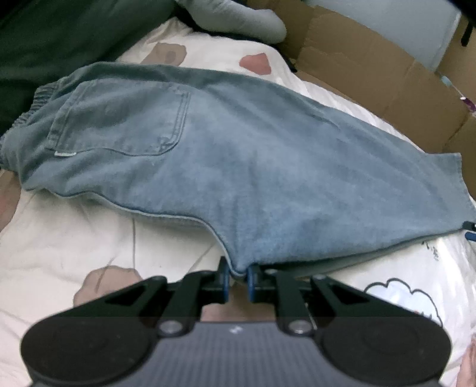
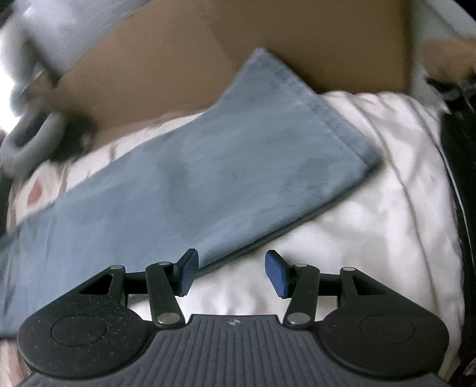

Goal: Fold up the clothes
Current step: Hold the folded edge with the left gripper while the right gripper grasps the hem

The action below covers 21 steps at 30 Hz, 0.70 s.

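Observation:
A pair of light blue jeans lies folded lengthwise across a white patterned bedcover, waistband at the left, back pocket up, leg running right. My left gripper is shut on the jeans' near edge at the crotch point. In the right wrist view the jeans' leg slants up to its hem at upper right. My right gripper is open just off the leg's near edge, over the bedcover, its left pad touching or overlapping the denim. This view is motion-blurred.
Brown cardboard stands along the far side of the bed, also seen as cardboard behind the leg hem. A grey garment and dark green fabric lie beyond the waistband. Something black borders the bed at right.

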{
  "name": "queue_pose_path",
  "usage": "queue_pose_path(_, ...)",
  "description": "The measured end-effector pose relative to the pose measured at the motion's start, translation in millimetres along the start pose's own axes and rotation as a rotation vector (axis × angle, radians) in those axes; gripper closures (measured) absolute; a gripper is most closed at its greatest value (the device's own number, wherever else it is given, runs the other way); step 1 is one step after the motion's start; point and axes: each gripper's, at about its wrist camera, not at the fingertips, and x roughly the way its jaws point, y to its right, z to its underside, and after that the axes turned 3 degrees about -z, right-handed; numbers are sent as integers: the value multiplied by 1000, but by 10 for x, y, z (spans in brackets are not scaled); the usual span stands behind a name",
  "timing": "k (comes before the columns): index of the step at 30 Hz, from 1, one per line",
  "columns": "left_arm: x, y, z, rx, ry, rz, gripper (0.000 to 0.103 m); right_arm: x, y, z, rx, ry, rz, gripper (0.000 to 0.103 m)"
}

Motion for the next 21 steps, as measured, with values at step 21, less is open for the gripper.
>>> queue_pose_path(21, 94, 52, -16, 56, -33, -1, 91, 78, 661, -199, 209, 232, 43, 68)
